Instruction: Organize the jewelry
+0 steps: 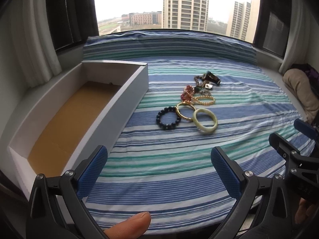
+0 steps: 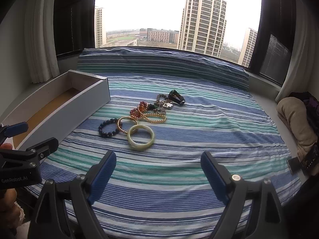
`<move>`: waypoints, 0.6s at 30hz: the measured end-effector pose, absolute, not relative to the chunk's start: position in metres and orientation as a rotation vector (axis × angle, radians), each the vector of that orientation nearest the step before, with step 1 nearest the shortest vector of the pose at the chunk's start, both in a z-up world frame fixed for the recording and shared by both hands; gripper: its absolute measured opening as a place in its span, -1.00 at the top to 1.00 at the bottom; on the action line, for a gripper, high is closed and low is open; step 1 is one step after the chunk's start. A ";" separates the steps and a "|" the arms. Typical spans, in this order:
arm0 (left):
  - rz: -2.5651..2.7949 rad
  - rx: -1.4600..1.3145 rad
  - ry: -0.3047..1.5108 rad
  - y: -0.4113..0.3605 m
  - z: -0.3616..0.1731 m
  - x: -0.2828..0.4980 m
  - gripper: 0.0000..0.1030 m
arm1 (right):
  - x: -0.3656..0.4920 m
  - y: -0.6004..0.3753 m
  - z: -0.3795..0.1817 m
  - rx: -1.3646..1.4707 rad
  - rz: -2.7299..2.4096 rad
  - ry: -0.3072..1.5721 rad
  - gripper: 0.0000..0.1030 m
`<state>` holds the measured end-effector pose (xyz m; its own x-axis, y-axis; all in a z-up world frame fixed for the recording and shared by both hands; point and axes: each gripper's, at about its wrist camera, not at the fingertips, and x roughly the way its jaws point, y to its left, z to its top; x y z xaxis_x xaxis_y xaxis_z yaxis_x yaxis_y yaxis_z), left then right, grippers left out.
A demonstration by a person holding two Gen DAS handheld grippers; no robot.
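On the striped blue, green and white cloth (image 1: 179,171), pretty much in the middle, sits the whole pile of jewelry. Nearest the grippers is a pale green jade-looking bangle (image 1: 205,121) (image 2: 141,136), propped up a bit at one edge. Touching it is a thin gold bangle (image 1: 185,111) (image 2: 127,125), and that one overlaps a dark beaded bracelet (image 1: 168,119) (image 2: 109,129) on the box side. Behind those there's a gold bead bracelet (image 1: 204,100) (image 2: 156,118), some red and amber beads (image 1: 187,93) (image 2: 139,109), a brownish bead strand (image 1: 198,79) (image 2: 161,97), a small square silver piece (image 1: 208,86) (image 2: 166,105), and a dark watch-like thing (image 1: 211,78) (image 2: 176,97) at the far end. That back part is a tangle, so can't tell exactly what's hooked into what.

Off to the left is a long white open box (image 1: 127,91) (image 2: 65,107) with a brown cardboard floor, nothing in it, lying along the cloth's edge.

Left gripper (image 1: 159,171): blue pads spread wide, nothing between them, hovering over bare cloth well short of the pile. A thumb (image 1: 129,226) shows at the bottom edge. Right gripper (image 2: 158,174): same deal, jaws wide apart and empty, aimed at the jade bangle but not touching it.

Further out: a striped bolster (image 2: 159,63) along the window, white curtains (image 1: 37,39), high-rise towers outside, and a beige bundle of fabric (image 2: 295,119) on the right ledge.
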<state>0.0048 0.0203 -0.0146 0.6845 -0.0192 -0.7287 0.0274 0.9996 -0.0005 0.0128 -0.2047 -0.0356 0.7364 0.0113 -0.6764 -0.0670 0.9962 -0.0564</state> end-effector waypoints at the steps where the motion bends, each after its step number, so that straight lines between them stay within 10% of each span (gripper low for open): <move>1: -0.017 0.019 0.813 0.020 -0.014 0.005 -1.00 | 0.012 -0.204 -0.036 -0.078 0.045 0.741 -0.72; 18: 0.025 0.006 0.857 0.024 -0.014 0.007 -0.99 | 0.008 -0.212 -0.038 -0.058 0.024 0.752 -0.72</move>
<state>0.0074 0.0243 -0.0135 0.6544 0.0241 -0.7557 -0.0192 0.9997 0.0153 0.0080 -0.2123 -0.0380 0.7303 0.0014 -0.6831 -0.0426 0.9981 -0.0436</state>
